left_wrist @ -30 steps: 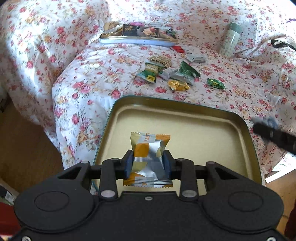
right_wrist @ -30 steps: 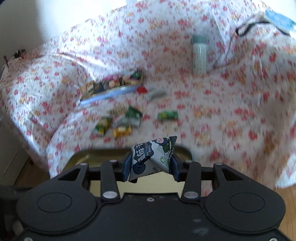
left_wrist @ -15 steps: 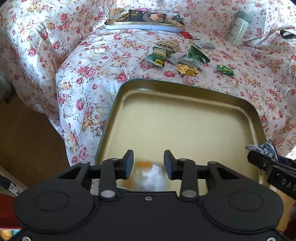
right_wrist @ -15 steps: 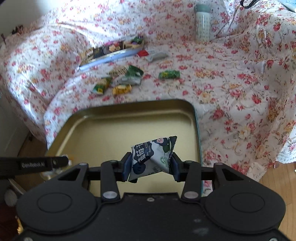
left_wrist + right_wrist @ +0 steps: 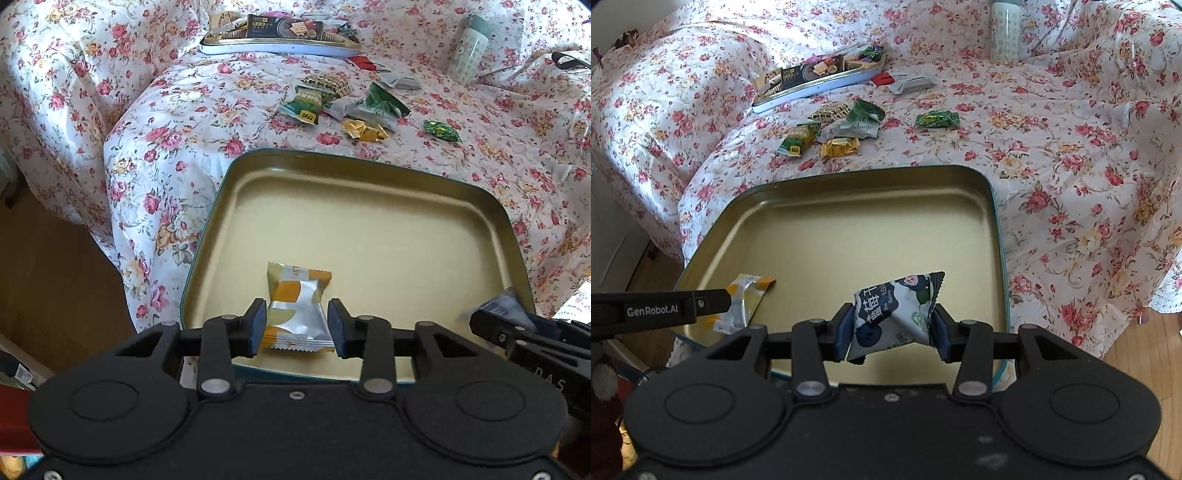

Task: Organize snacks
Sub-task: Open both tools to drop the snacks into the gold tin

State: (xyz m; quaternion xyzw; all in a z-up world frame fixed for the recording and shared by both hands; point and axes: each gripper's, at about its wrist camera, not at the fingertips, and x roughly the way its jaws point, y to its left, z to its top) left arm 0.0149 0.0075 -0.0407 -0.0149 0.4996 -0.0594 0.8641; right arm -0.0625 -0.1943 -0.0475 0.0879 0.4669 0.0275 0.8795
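A gold tin tray [image 5: 369, 221] with a teal rim sits at the near edge of the flowered cloth. An orange-and-silver snack packet [image 5: 295, 295] lies flat on its floor near the front left corner. My left gripper [image 5: 297, 325] hangs over it, open, its pads on either side of the packet without pressing it. My right gripper [image 5: 892, 325] is shut on a blue-and-white snack packet [image 5: 894, 314] and holds it above the tray [image 5: 868, 229] near the front. The orange packet [image 5: 746, 295] also shows under a left finger [image 5: 701, 302].
Several loose wrapped snacks [image 5: 369, 110] lie on the cloth beyond the tray. Farther back is a second tray [image 5: 280, 37] full of snacks, with a pale bottle [image 5: 469, 48] standing to its right. Wooden floor [image 5: 55, 277] drops off on the left.
My left gripper let go of the orange packet, which dropped onto the tray floor. My right gripper came down over the tray, still gripping the blue packet.
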